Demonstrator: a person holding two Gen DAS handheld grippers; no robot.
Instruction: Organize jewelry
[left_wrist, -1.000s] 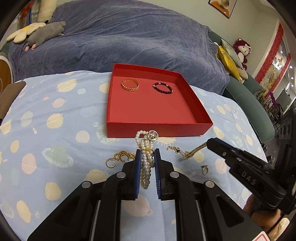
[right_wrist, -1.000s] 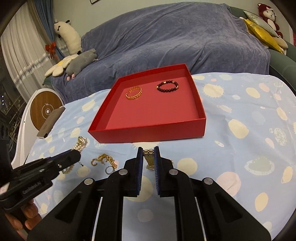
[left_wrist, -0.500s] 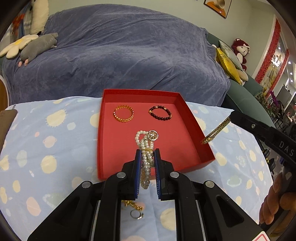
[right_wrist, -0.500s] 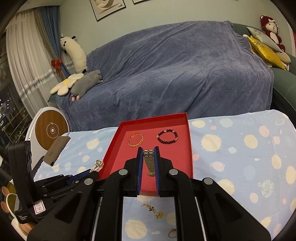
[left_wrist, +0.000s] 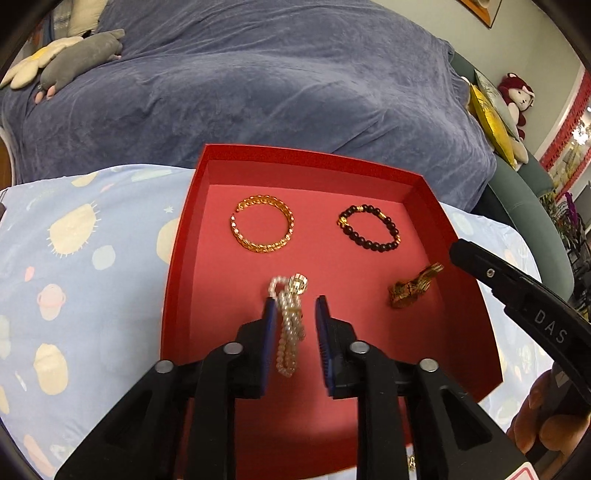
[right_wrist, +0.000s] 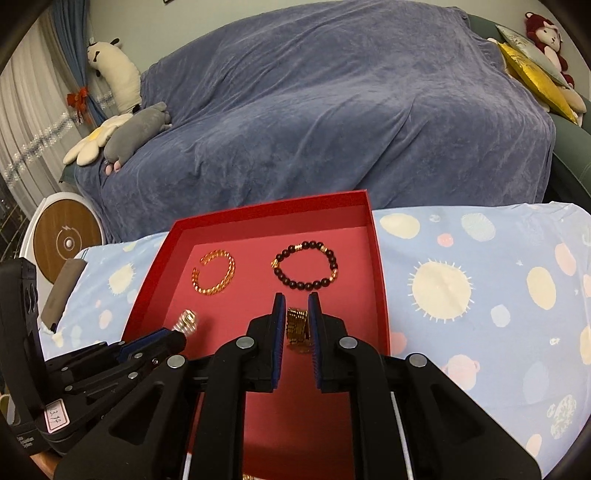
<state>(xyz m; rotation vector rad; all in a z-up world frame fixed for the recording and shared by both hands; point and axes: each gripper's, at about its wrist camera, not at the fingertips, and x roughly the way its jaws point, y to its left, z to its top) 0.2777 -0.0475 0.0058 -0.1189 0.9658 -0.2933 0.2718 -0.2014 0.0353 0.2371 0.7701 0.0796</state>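
Observation:
A red tray (left_wrist: 181, 236) (right_wrist: 380, 273) sits on the patterned cloth. A gold bangle (left_wrist: 263, 229) (right_wrist: 214, 275) and a dark bead bracelet (left_wrist: 369, 228) (right_wrist: 306, 270) lie at its far end. My left gripper (left_wrist: 294, 317) is over the tray with its jaws parted; a pearl bracelet (left_wrist: 290, 325) (right_wrist: 185, 320) hangs loose between them. My right gripper (right_wrist: 296, 314) is over the tray's right side with its jaws parted around a gold chain bracelet (right_wrist: 297, 329) (left_wrist: 413, 286), which is crumpled on the tray floor.
A sofa under a blue-grey blanket (left_wrist: 258, 81) stands behind the table with plush toys (right_wrist: 122, 136) on it. A round wooden-faced device (right_wrist: 62, 240) stands at the left. A small gold piece (left_wrist: 410, 461) lies on the cloth near the tray's front edge.
Both grippers moved forward and down over the tray and opened. The pearl bracelet and the gold chain bracelet, clamped before, are now loose between the parted jaws.

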